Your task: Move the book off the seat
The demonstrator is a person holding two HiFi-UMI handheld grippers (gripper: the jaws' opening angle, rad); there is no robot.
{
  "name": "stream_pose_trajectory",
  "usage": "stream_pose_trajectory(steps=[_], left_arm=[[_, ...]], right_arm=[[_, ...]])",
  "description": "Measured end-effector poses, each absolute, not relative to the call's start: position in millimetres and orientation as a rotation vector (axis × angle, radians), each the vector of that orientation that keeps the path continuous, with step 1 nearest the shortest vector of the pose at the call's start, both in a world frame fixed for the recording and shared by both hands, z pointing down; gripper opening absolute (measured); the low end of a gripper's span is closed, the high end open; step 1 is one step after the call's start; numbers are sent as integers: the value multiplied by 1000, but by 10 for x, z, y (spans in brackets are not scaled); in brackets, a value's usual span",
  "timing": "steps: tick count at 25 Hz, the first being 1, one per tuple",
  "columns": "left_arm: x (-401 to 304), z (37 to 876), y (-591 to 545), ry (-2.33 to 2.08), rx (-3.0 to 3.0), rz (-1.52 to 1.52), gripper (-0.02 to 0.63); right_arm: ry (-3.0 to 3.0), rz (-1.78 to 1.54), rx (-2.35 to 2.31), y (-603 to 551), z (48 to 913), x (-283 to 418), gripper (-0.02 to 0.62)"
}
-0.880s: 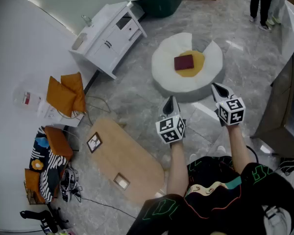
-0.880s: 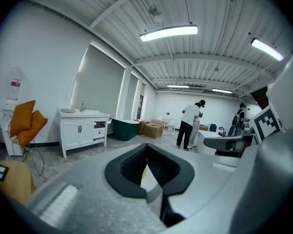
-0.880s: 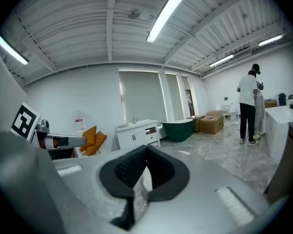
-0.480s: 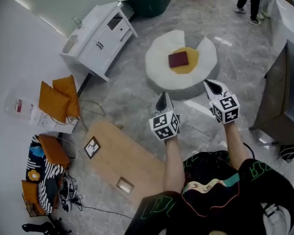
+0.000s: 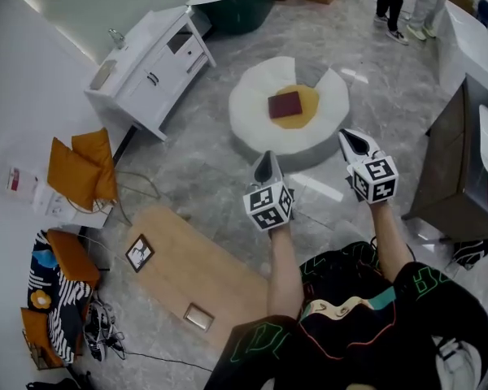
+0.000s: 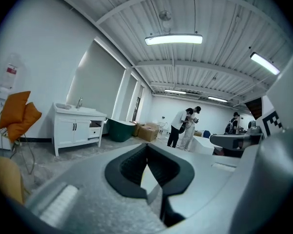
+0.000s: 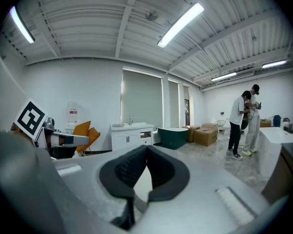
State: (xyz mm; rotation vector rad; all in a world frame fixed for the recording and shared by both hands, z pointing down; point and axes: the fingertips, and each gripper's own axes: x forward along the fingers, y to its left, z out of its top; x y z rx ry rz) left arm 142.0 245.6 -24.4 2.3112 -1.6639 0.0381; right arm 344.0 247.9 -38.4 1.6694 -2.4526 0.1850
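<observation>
Dark red rectangular book (image 5: 285,104) lies centred on round white-and-yellow cushioned seat (image 5: 248,120), far ahead. Left gripper (image 5: 266,159) and right gripper (image 5: 350,139): jaws closed, empty. Step closer, open one, pinch the book's near edge.

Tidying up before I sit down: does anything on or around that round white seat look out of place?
Yes. A dark red book lies flat on the yellow centre of the round white seat, right where someone would sit, turned slightly askew. Nothing around the seat looks spilled or broken.
</observation>
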Motion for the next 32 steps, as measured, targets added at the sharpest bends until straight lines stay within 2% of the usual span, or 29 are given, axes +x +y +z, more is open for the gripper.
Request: stream_pose_trajectory(steps=[7, 23, 32], left_arm=[[1518, -30, 2200, -1634, 2281, 48, 11], [1451, 618, 819, -1603, 2129, 147, 12], [1842, 708, -104, -1571, 2141, 189, 12]], right_arm=[[-2391, 218, 1726, 2230, -258, 3696, 3], [-2386, 401, 1563, 518, 381, 3515, 3], [-2346, 459, 1592, -427, 548, 3977, 3]])
